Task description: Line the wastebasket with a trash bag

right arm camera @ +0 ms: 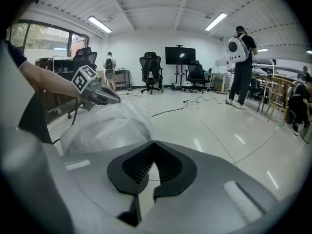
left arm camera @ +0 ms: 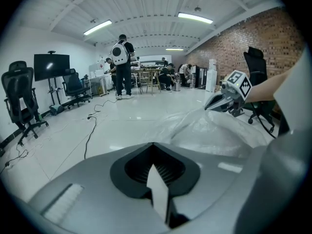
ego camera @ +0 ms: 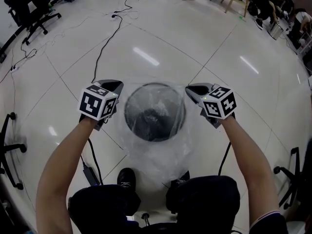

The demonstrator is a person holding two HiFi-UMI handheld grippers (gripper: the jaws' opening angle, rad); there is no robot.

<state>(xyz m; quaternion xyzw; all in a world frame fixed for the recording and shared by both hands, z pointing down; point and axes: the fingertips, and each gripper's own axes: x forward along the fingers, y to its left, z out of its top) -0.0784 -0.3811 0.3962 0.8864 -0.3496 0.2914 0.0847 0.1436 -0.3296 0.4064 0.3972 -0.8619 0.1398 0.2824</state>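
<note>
- Your left tongs (ego camera: 117, 85) are clenched. In the left gripper view the two jaws meet at their tips. They grasp the rim of the trash bag (ego camera: 161, 157) at the left side of the wastebasket (ego camera: 132, 106).
- Your right tongs (ego camera: 190, 88) are clenched too, on the rim of the same bag at the right side of the wastebasket. In the left gripper view the film rises up to their tips.
- The wastebasket stands on the floor (ego camera: 204, 38) just in front of your shoes (ego camera: 127, 178), between the two tongs. It is round and dark inside, and the head view looks almost straight down into it.
- The trash bag is clear and thin. Its mouth is stretched between the two tongs, over the opening of the wastebasket. On the near side the film hangs in wrinkles down the outside, to the floor beside your shoes. How deep the film goes inside the wastebasket, I cannot tell.
- Each marker cube, the left (ego camera: 97, 101) and the right (ego camera: 219, 102), sits behind its jaws, at the end of your forearm.
- A black cable (ego camera: 105, 45) runs over the floor beyond the left tongs. Office chairs (ego camera: 29, 9) stand far off at the left.
- In the left gripper view a person with a white backpack (left arm camera: 122, 52) stands well apart, at the far side of the room.
</note>
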